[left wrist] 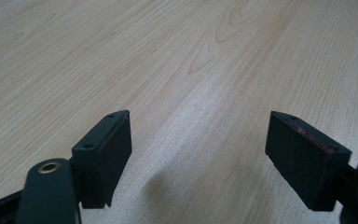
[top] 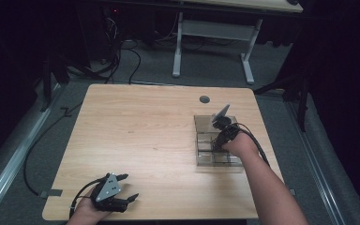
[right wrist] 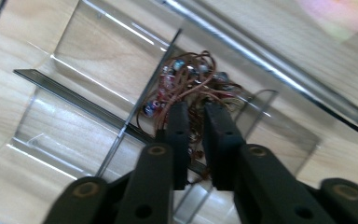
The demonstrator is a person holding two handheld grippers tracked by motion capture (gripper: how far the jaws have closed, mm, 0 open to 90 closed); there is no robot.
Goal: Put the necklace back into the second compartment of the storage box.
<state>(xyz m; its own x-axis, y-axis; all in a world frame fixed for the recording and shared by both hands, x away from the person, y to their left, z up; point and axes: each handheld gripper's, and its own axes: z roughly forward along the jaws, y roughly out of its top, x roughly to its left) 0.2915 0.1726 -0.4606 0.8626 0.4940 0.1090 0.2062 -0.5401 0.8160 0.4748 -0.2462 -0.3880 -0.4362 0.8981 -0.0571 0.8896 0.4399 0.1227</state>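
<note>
Table: a light wooden table [top: 140, 140] is carrying the work; a round dark grommet [top: 204, 99] is sitting toward its 12 o'clock edge.
Organizer: a clear plastic divided box [top: 205, 123] is standing on the table's 3 o'clock side, its thin walls splitting it into several compartments [right wrist: 98, 51].
Beaded cord: a tangle of thin brown cord with small red, blue and pale beads [right wrist: 186, 79] is lying in one compartment of the box, against a divider wall.
Right gripper: the right gripper [right wrist: 195, 116] is reaching down into that compartment, its jaws standing nearly together with only a narrow gap; strands of the cord are running beside and between them, and whether the pads are pinching any strand I cannot tell.
Left gripper: the left gripper [left wrist: 198, 154] is resting near the table's 7 o'clock corner, well apart from the box, jaws standing wide apart over bare wood.
Writing: no readable brand, label or lettering is showing on the box, the cord or either tool.
Floor: cables [top: 122, 61] are trailing over grey carpet beyond the table's 12 o'clock edge.
</note>
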